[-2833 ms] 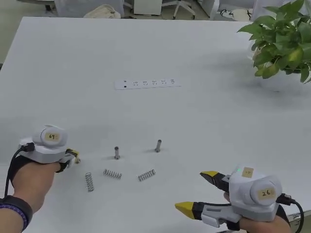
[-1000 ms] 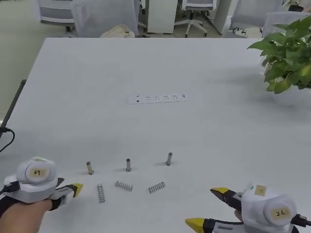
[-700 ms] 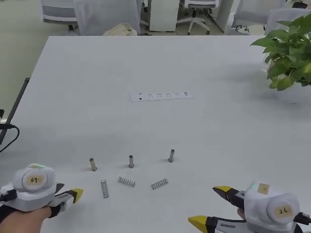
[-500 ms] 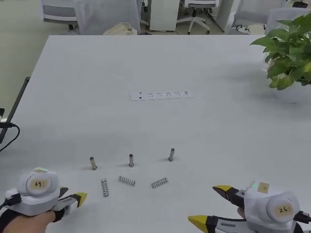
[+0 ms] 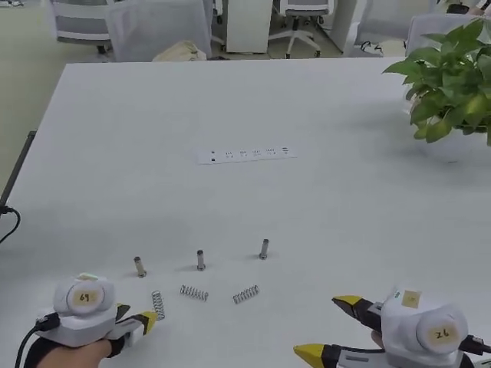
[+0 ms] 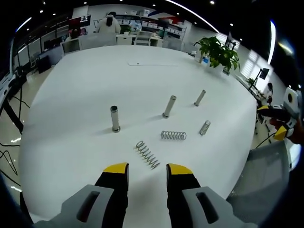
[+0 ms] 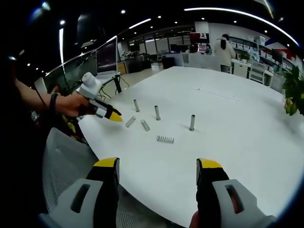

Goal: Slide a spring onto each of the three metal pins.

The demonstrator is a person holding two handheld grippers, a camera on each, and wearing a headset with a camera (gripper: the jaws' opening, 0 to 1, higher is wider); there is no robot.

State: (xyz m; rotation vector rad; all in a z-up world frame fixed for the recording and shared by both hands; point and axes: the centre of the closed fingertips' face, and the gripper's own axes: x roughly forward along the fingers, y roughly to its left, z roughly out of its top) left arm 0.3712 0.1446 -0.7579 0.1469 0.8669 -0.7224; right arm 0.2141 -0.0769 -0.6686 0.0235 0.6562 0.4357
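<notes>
Three short metal pins stand upright in a row on the white table: left pin (image 5: 140, 266), middle pin (image 5: 200, 260), right pin (image 5: 264, 248). Three springs lie flat just in front of them: left spring (image 5: 157, 303), middle spring (image 5: 194, 293), right spring (image 5: 245, 294). All pins are bare. My left gripper (image 5: 146, 322) hovers right by the left spring (image 6: 147, 154), its yellow jaws a little apart and holding nothing. My right gripper (image 5: 330, 328) stands wide open near the table's front edge, right of the springs, with nothing in it (image 7: 159, 164).
A white power strip (image 5: 242, 154) lies mid-table, well beyond the pins. A potted plant (image 5: 453, 77) stands at the far right. A dark cable (image 5: 15, 180) runs along the table's left edge. Office chairs stand beyond the far edge.
My left gripper has moved right along the front of the table, closing in on the left spring. The right gripper has held its place; pins and springs have not moved.
</notes>
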